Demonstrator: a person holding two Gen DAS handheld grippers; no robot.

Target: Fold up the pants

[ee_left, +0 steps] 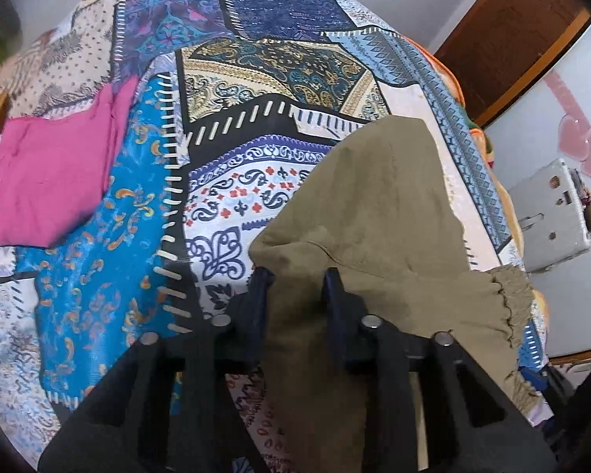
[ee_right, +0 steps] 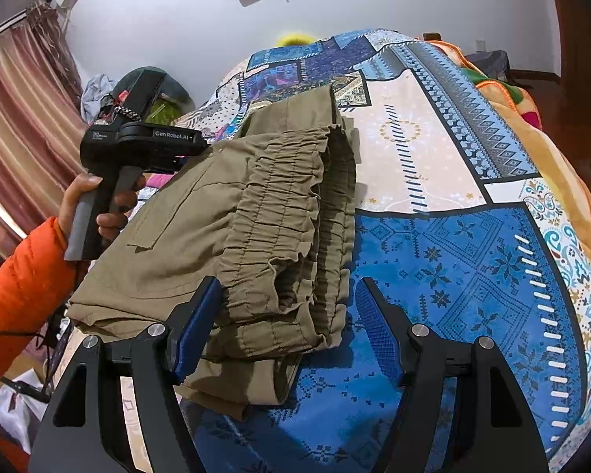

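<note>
Here the khaki pants [ee_right: 232,213] lie folded, waistband ruched; left tongs [ee_left: 295,276] pinch their cloth, right tongs [ee_right: 291,315] gape empty.

The pants [ee_right: 232,213] lie folded on the bedspread [ee_right: 453,260], waistband end nearest the right gripper [ee_right: 291,315], whose two fingers stand either side of that end. Left of the pants, a hand [ee_right: 98,205] holds the left gripper [ee_left: 295,287] over the fabric. In the left wrist view, a cloth [ee_left: 55,173] lies on the bedspread, left of the pants and well apart.
</note>
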